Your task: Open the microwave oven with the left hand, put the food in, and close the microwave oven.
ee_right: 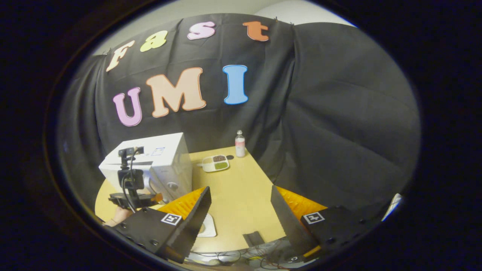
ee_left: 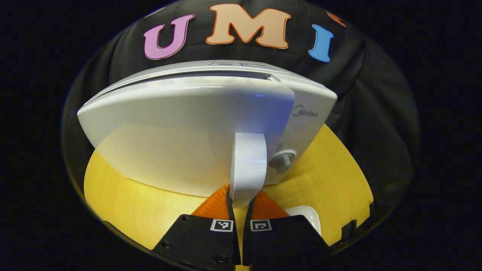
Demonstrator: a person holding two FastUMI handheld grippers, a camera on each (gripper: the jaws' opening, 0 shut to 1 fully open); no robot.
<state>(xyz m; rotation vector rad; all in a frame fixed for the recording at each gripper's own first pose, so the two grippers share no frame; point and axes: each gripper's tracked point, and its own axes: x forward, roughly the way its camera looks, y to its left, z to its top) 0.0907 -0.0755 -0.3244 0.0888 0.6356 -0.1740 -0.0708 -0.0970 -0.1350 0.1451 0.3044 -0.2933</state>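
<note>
Two fingers of the left gripper point(ee_left: 239, 205) are pressed close together on the lower end of the white door handle point(ee_left: 247, 167), one on each side of it. The handle stands upright on the microwave oven's door point(ee_left: 180, 128), which fills the middle of the left gripper view; the door's right edge sits slightly proud of the body, with a round knob point(ee_left: 282, 160) just right of the handle. The microwave oven point(ee_right: 158, 162) rests on the yellow wooden table point(ee_left: 143, 203).

In the right gripper view, the right gripper point(ee_right: 241, 205) hangs above the table's near edge with its fingers spread wide apart and nothing between them. A white plate point(ee_right: 208, 227) lies near, partly hidden behind its left finger. To the left, the left gripper point(ee_right: 130, 188) with its camera and cable is at the oven's front. Farther off, right of the oven, a divided food tray point(ee_right: 215, 163) sits on the table, and a small bottle point(ee_right: 240, 143) stands just beyond it near the far edge.
</note>
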